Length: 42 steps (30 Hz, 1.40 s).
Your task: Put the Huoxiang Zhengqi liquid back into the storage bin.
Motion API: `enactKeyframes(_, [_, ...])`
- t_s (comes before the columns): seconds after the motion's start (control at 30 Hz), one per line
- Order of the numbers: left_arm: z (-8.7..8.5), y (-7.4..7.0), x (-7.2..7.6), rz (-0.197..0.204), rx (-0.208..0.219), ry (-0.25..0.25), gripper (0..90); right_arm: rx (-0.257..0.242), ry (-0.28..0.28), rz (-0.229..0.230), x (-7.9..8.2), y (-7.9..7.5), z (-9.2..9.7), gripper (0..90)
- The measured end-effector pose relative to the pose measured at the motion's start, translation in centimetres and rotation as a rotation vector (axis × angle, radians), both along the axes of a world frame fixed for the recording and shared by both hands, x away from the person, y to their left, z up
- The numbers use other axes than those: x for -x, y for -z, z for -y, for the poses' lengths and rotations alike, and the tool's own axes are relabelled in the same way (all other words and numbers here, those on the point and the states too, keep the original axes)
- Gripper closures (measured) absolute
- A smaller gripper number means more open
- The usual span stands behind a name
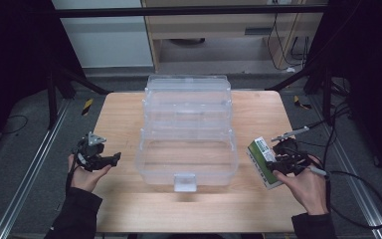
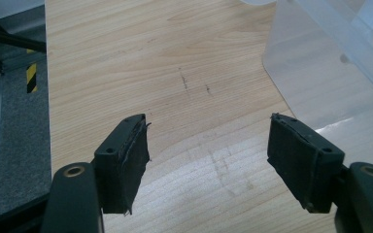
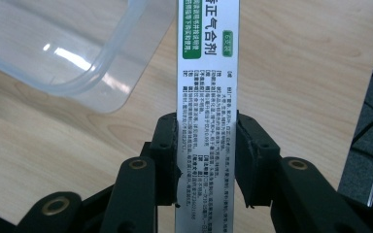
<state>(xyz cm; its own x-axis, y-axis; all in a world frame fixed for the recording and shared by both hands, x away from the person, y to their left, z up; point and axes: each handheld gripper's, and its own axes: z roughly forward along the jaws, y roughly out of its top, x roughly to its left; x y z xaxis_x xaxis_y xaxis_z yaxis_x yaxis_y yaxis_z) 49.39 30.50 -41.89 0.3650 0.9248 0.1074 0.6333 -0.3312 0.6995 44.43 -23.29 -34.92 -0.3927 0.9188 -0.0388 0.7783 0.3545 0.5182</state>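
Box (image 1: 263,162), green-and-white carton, near desk's (image 1: 124,114) right edge beside clear bin (image 1: 186,132), clamped across its narrow faces in right gripper (image 3: 206,160). Probably light, stiff, crushable; hold mid-length. Left gripper (image 2: 209,160) spread, empty, near left edge.

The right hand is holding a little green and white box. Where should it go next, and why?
Probably a short move left, over the open clear bin. The right tool is shut on the box, which sits just beside the bin's right wall, above the table. The bin looks empty. The left tool is open, holding nothing, so the box seems the thing in play.
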Motion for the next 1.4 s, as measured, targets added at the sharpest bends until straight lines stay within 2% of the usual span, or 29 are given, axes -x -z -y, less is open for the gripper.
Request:
enactKeyframes(0.3, [-0.1,0.0,0.0,0.0,0.002,-0.001,30.3,0.0,-0.018,0.13,0.0,-1.8,0.3,64.6])
enactKeyframes(0.43, [-0.1,0.0,0.0,0.001,0.004,-0.003,30.3,-0.014,-0.019,0.159,0.0,-2.6,0.3,64.5])
enactKeyframes(0.6, [-0.1,0.0,0.0,0.0,0.002,-0.003,30.3,-0.04,-0.033,0.216,-0.2,-3.4,0.2,64.7])
enactKeyframes(0.93, [-0.2,0.0,0.0,-0.001,0.003,-0.004,30.3,-0.055,-0.07,0.271,-0.2,-5.2,-0.3,64.6])
enactKeyframes(1.13, [-0.3,0.0,0.0,-0.001,0.003,-0.004,30.3,-0.053,-0.138,0.328,0.1,-6.1,-1.1,64.6])
enactKeyframes(1.4, [-0.4,0.0,0.0,-0.001,0.005,-0.005,30.3,-0.059,-0.21,0.34,-0.3,-7.0,-2.3,64.8])
